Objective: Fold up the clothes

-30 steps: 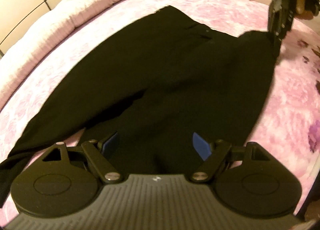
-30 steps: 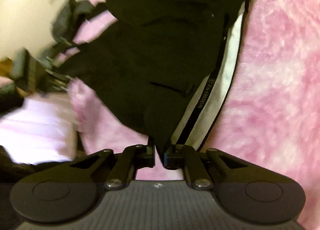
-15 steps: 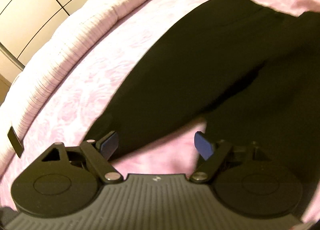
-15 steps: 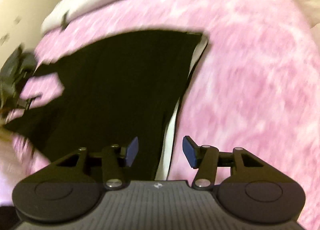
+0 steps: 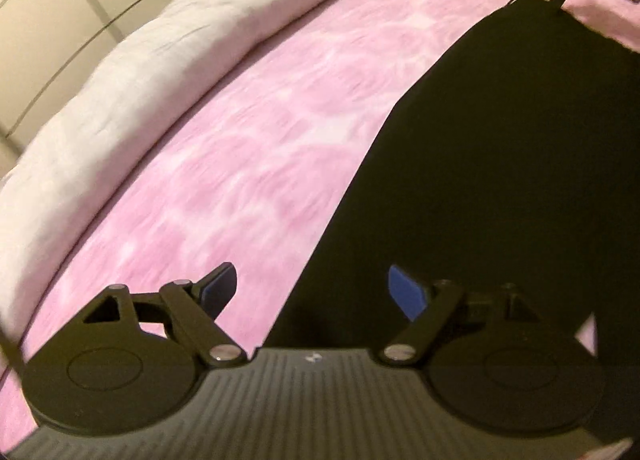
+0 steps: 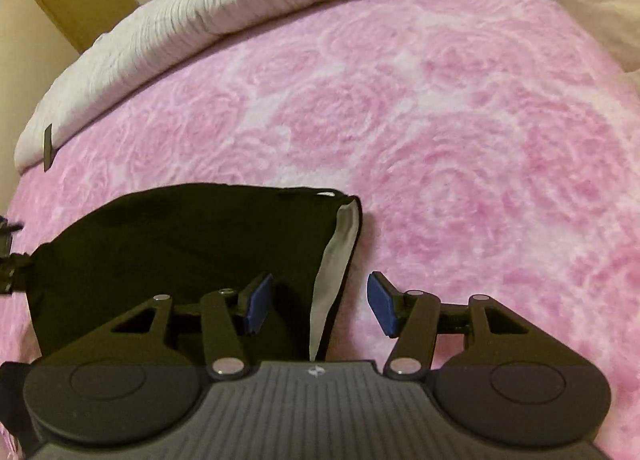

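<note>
The black trousers (image 6: 180, 244) lie flat on the pink rose-patterned bed (image 6: 460, 140), doubled so that one straight edge runs toward twelve o'clock in the left wrist view and a pale lining (image 6: 334, 260) shows along the open edge at the waist end in the right wrist view. They look like thin, limp cloth: light, soft, no stiffness of their own, likely to sag and slide out of line when lifted, and the plush blanket beneath may drag at them. A sound hold would be at a corner or along the thicker waist edge, pinching all layers together so the fold does not slip apart. The left gripper (image 5: 310, 288) hangs over the near edge of the garment with its fingers spread wide and nothing between them. The right gripper (image 6: 316, 302) stands likewise wide open and empty over the lining edge, the cloth lying under its left finger (image 6: 256, 302). A white duvet (image 6: 240, 0) is bunched along the far side of the bed at about eleven o'clock. No container shows in either view. Whether more folding remains or this is the finished fold cannot be settled from how the trousers lie.
</note>
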The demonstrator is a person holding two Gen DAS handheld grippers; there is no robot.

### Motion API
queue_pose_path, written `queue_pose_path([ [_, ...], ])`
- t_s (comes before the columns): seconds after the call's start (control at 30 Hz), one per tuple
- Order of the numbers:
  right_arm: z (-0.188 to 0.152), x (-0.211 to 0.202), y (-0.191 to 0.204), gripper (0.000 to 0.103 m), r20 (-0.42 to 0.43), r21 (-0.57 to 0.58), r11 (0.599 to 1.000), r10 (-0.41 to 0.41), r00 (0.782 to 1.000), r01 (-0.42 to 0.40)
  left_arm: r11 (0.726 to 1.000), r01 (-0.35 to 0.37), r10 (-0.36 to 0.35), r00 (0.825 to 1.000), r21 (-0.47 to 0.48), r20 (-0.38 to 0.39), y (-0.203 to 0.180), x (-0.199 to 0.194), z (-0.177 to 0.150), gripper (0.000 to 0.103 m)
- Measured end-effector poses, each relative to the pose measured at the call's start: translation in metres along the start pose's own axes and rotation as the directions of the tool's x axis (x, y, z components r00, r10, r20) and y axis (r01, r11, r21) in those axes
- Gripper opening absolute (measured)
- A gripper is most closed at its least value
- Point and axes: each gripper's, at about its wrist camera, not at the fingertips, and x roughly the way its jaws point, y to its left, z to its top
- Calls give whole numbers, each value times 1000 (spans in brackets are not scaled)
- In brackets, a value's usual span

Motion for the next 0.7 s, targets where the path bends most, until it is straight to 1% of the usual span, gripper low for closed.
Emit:
queue_pose_path([
  [0.1,-3,-1,-2,55,9,13,999,42,999,-42,995,91,-92,996,43,15,-6,33,24,77],
  [0.17,-6,-6,-1,53,24,20,997,73,997,-74,986,150,-150,989,73,2,-11,52,34,66],
  [0.23,-7,-8,0,35,26,12,995,98,995,-98,976,193,-192,981,106,-19,-21,63,40,47],
  [0.27,-6,-9,0,29,33,19,994,103,994,-104,970,208,-205,978,125,-29,-29,66,42,40],
  [0.3,-4,-11,-1,24,41,28,994,106,993,-108,964,222,-219,975,144,-40,-36,69,43,29],
  [0.33,-3,-13,-1,9,50,37,993,110,993,-112,959,230,-225,973,164,-50,-41,71,44,17],
  [0.37,-1,-14,-2,2,59,46,992,113,992,-115,959,226,-220,974,174,-53,-44,70,45,11],
  [0.4,1,-16,-2,2,68,55,991,116,991,-120,958,221,-214,975,184,-56,-47,70,45,3],
  [0.43,2,-18,-3,2,76,65,990,119,990,-124,958,216,-208,976,191,-58,-49,70,46,0],
  [0.57,9,-24,-4,0,112,101,985,129,985,-141,977,189,-190,982,98,-6,-25,58,57,0],
  [0.63,27,-25,-5,0,144,98,983,139,980,-154,984,163,-164,986,72,3,-14,62,65,1],
  [0.7,44,-14,-3,0,133,62,989,125,983,-134,989,141,-142,990,48,-3,-5,73,70,0],
])
